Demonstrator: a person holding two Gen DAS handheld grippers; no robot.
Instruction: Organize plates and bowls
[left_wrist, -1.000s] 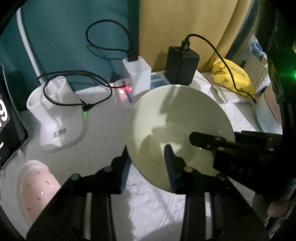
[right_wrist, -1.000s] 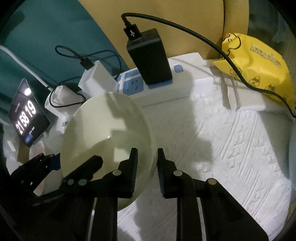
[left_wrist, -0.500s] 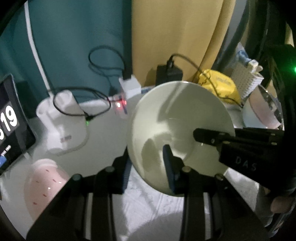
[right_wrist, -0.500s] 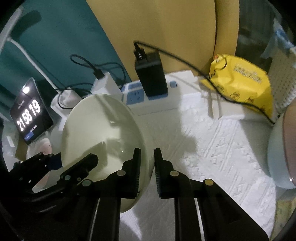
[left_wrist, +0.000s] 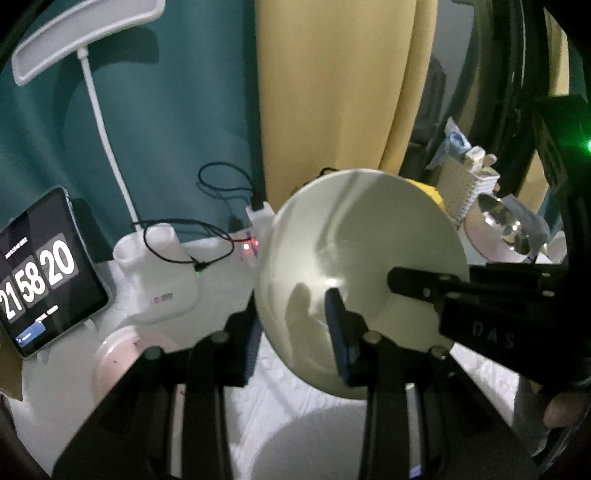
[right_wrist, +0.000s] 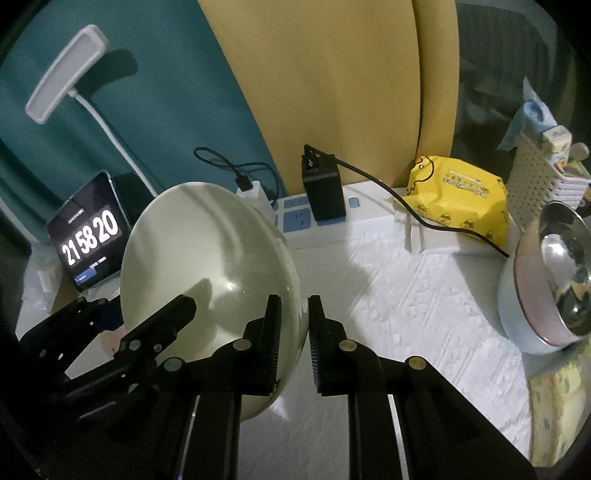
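A big pale green plate (left_wrist: 362, 258) is held up off the bench (right_wrist: 406, 295), tipped up on its edge, with a hand-held gripper on each side. The left hand-held gripper (left_wrist: 295, 332) grips the plate's rim: 1 finger is in front of the plate and the other is behind it. The right hand-held gripper (right_wrist: 293, 332) pinches the plate's other edge between its 2 fingers, which sit very close together. Below the plate, on the left, a pink plate (left_wrist: 118, 358) lies flat on the white bench cover. Far to the right a shiny metal bowl (right_wrist: 561, 269) sits inside a light blue bowl (right_wrist: 517, 317), and both lean over. Behind the plate there is a white power strip (right_wrist: 332, 225) with a black charger (right_wrist: 323, 188) plugged in. A yellow bag (right_wrist: 458, 195) lies near it. A tablet (right_wrist: 88, 236) at the back left shows a clock, and a white lamp (left_wrist: 85, 37) stands over it.
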